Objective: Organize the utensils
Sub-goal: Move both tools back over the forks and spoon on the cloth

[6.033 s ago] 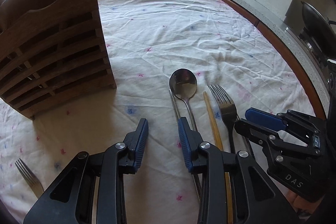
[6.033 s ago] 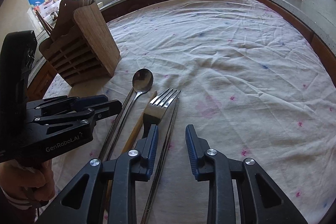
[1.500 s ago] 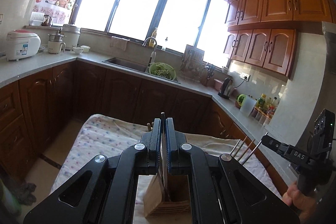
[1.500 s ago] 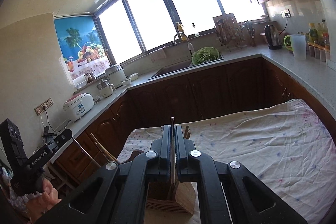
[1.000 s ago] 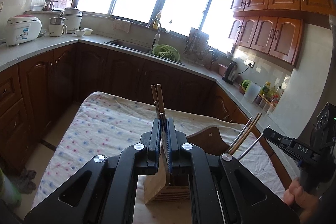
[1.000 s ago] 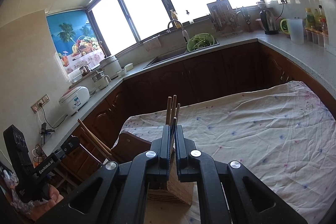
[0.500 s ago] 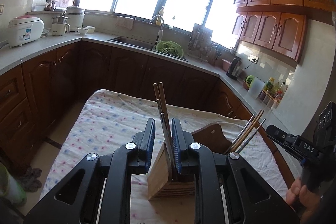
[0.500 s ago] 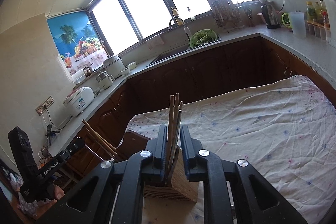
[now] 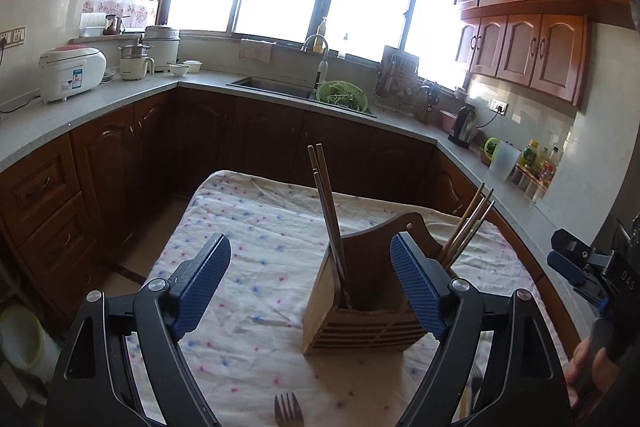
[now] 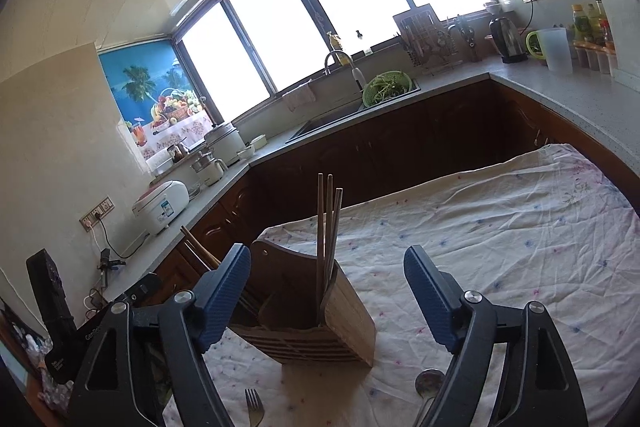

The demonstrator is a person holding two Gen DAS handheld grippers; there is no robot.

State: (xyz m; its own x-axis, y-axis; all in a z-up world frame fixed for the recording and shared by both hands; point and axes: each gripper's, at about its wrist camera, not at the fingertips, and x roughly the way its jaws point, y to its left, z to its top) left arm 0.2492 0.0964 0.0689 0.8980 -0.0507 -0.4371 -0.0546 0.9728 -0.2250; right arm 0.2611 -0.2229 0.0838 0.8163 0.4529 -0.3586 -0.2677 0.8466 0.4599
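Both sets of jaws are opening and hold nothing — the left gripper (image 9: 310,287) and the right gripper (image 10: 326,297) each frame the wooden utensil holder (image 9: 362,311) standing on the cloth-covered worktop (image 9: 248,259). Chopsticks (image 9: 326,203) stand upright in the holder's near compartment, free of the pads; another bundle (image 9: 466,223) leans in its far side. A fork (image 9: 287,409) lies on the cloth, near the holder's base.
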